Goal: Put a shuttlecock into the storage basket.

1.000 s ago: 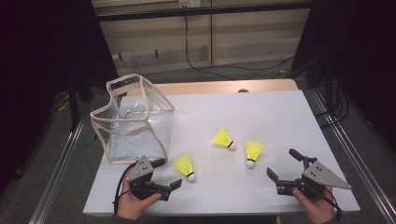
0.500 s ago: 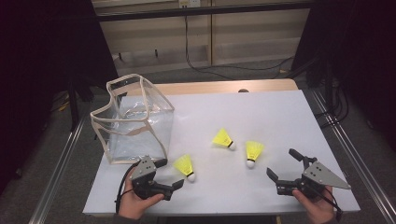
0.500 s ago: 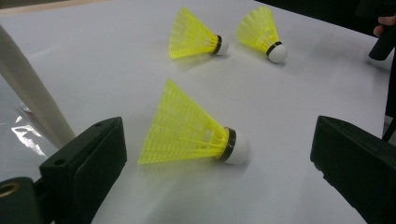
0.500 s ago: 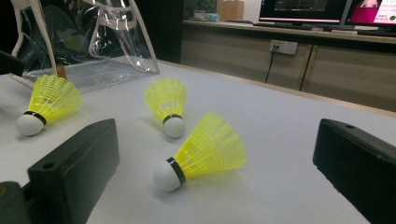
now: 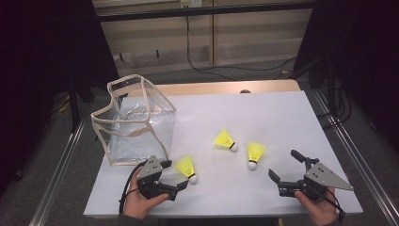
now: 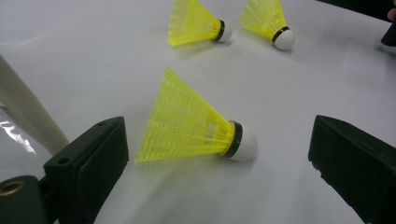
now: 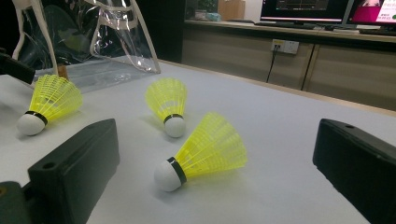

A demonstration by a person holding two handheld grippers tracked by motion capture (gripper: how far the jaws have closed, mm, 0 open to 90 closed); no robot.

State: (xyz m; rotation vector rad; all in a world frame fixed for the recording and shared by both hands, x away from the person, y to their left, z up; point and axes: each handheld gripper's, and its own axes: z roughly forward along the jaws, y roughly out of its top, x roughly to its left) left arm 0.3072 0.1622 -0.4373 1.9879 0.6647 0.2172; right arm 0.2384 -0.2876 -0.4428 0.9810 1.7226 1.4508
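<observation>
Left gripper, jaws spread w/ nothing clasped, is set round nearest shuttlecock by worktop's front edge, beside clear bag. Right gripper also spread, unloaded. Nothing bagged yet; 3 shuttlecocks left.

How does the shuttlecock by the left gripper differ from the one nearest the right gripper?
The left shuttlecock lies between the left gripper's open jaws beside the clear bag; the right shuttlecock lies ahead of the right gripper, outside its open jaws. In the high view the left one's cork points lower right, the right one's toward the table's near edge. Both are yellow with white corks, lying on their sides.
</observation>
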